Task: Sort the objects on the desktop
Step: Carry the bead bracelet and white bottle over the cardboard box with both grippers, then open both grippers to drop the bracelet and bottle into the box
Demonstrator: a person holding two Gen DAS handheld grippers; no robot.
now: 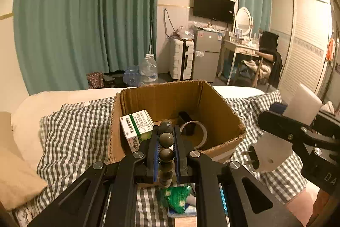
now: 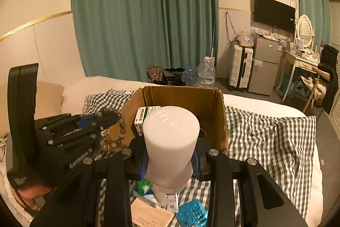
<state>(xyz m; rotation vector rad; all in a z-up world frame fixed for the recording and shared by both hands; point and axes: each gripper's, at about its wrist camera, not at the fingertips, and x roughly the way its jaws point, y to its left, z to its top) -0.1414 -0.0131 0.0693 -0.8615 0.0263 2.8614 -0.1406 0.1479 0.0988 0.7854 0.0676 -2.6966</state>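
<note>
Two handheld grippers hover just short of an open cardboard box [image 1: 221, 112] on a checked bedspread [image 1: 80, 120]. The left gripper [image 1: 166, 137] is pinched nearly shut on a bead bracelet [image 1: 166, 138], whose loose loop dangles and looks light, hard and liable to swing. The right gripper [image 2: 171, 160] is partly open, clamped on a white plug-in device [image 2: 171, 133]; it looks rigid, smooth and perhaps slippery, so low on its body is the best place to grip. The box holds a medicine carton [image 1: 136, 127] and a tape roll [image 1: 196, 134], with free floor at its right; its ragged near rim must be cleared.
</note>
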